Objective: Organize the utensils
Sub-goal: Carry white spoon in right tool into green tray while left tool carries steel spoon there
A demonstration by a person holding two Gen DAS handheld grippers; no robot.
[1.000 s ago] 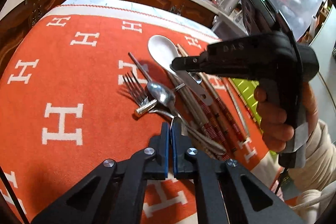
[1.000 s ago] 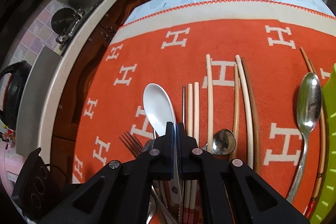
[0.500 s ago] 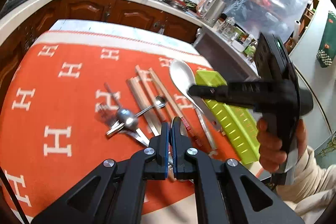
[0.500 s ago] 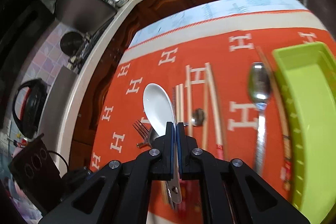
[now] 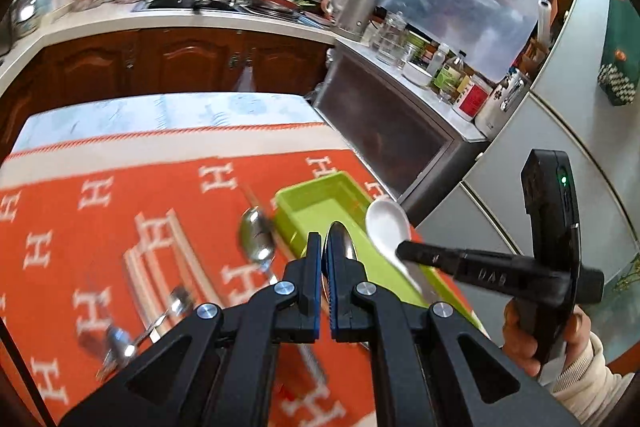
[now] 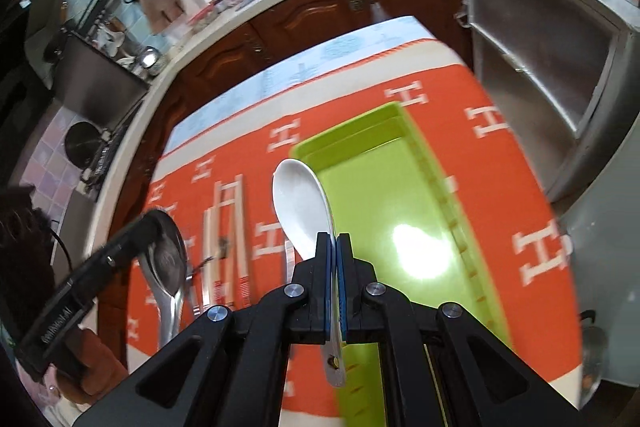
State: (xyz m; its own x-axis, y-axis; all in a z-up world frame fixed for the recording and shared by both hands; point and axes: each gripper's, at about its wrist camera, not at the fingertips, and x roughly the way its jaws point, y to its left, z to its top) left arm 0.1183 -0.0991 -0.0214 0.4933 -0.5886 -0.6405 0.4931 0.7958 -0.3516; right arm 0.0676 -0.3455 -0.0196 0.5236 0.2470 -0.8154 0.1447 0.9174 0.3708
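Right hand-held gripper point(image 6: 333, 247) clamped on white spoon point(image 6: 302, 209), above green tray point(image 6: 384, 195) w/ its near end cut off. Left hand-held gripper point(image 5: 324, 247) clamped on metal spoon point(image 6: 166, 255), handle hidden. Chopsticks point(image 6: 224, 231) on table blurred.

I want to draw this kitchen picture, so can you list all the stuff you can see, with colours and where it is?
White spoon: one, white, held up by the right gripper at the tray's near edge.
Metal spoon: one, silver, held by the left gripper.
Tray: one, lime green, on the cloth's right side, nothing visible inside.
Chopsticks: several, pale wood, lying on the cloth left of the tray.
Loose metal spoons: at least two, silver, on the cloth; blurred.
Cloth: one, orange with white H marks, covering the table.
Cabinets: dark brown wood, behind the table.
Left gripper: black, shut on the metal spoon.
Right gripper: black, shut on the white spoon.
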